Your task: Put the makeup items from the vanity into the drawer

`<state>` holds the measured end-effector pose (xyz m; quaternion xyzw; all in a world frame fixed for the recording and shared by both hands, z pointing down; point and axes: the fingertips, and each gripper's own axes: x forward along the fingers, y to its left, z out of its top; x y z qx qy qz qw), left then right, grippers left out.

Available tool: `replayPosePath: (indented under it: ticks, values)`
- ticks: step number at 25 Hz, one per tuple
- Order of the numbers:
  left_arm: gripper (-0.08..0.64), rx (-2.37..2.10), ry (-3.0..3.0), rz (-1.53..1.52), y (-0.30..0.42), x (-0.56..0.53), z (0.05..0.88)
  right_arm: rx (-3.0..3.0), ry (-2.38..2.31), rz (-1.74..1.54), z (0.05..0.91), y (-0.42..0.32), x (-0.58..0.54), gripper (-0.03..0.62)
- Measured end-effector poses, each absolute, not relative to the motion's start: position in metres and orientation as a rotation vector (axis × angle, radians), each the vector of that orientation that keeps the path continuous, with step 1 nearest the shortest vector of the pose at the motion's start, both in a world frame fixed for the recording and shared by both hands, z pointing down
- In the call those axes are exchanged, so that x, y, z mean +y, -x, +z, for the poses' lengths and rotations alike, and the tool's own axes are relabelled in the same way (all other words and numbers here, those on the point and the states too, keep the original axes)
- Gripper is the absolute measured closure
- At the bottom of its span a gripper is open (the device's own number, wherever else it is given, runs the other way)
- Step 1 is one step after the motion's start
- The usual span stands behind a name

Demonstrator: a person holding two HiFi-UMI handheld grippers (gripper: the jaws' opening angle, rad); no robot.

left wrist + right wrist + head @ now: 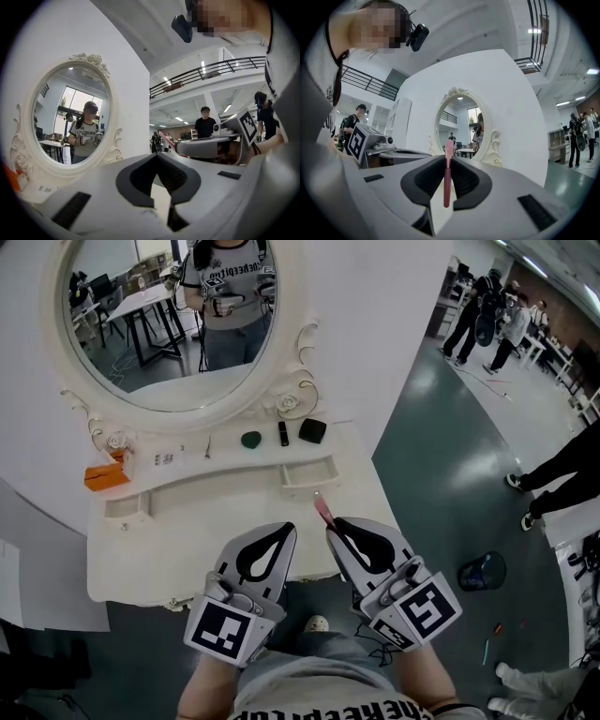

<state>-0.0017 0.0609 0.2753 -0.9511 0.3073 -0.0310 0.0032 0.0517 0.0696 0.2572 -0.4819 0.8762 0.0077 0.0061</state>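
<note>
The white vanity [178,549] carries a green round item [250,439], a black lipstick [283,433], a black compact [312,430] and a thin stick [207,445] on its shelf under the oval mirror [178,324]. A small drawer [307,476] juts out from the shelf front at the right. My right gripper [336,526] [447,161] is shut on a slim pink makeup brush [323,511] [448,173] [165,139], held over the tabletop just short of that drawer. Beside it, my left gripper [281,532] [159,157] is shut with nothing in it.
An orange box [103,474] and a small card [164,460] lie at the shelf's left end, above a second small drawer [127,507]. Several people stand on the grey floor at the right, near a blue bin [482,570]. White paper [42,587] hangs left of the vanity.
</note>
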Motion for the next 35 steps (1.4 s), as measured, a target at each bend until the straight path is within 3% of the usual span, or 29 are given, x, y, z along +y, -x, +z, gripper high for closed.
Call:
replayPosePath:
  ticks: [35]
  values:
    - [0.546,1.103,2.952,-0.160,-0.051,0.021,0.293,2.806,1.444,-0.023,0.286,-0.117,0.018,0.526]
